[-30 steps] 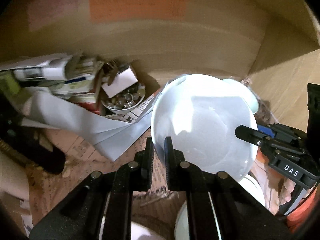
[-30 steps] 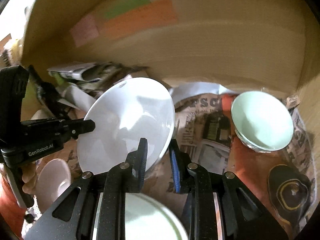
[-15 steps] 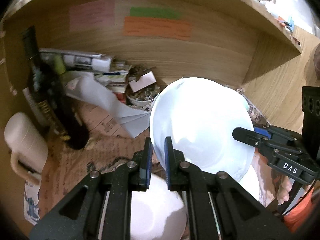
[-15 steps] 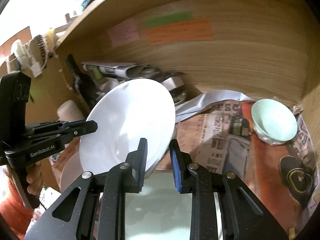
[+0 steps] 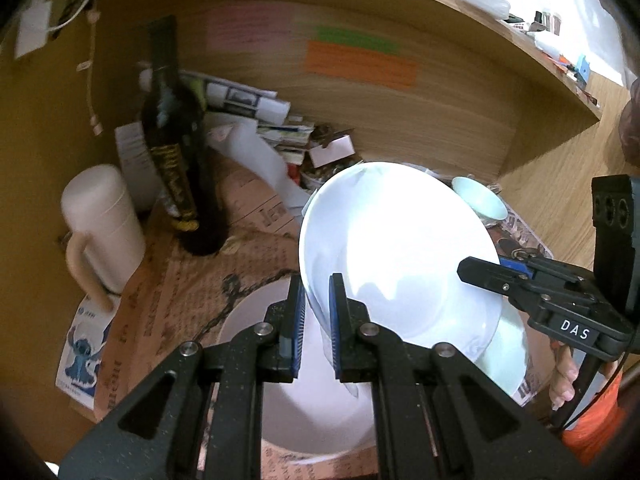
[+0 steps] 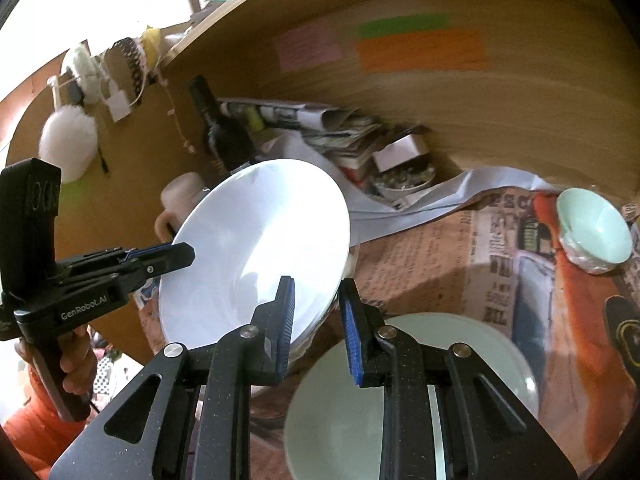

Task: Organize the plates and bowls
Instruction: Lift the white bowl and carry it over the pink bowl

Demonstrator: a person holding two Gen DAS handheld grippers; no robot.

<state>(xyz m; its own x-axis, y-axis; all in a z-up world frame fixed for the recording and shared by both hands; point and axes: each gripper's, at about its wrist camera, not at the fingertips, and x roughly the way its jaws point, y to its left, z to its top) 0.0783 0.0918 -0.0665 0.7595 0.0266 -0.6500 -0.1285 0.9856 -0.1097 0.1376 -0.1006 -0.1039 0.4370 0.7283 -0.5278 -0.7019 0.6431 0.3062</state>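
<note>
Gripping the white plate by opposite edges: left gripper clamped tight on the near-left rim, right gripper closed on the rim facing its own camera, its other pad sitting behind the tilted plate. Held clear of the shelf, tipped up on a slant, face toward both cameras. Compared with a second ago, carried outward from deep in the wooden alcove, so that the dark bottle, the cream mug and the shelf's top edge now show. Below now: a pale pink plate under the left gripper, a pale green plate under the right, both lying flat on the newspaper. Small green bowl left at the back right, well apart. Further back, a heap of papers and a dish of small bits, untouched. Probably heading for one of the flat plates to start a stack; which one, impossible to say yet. Risk of the slanted plate slipping in such narrow edge grips, or clipping a lower plate on the way down.
</note>
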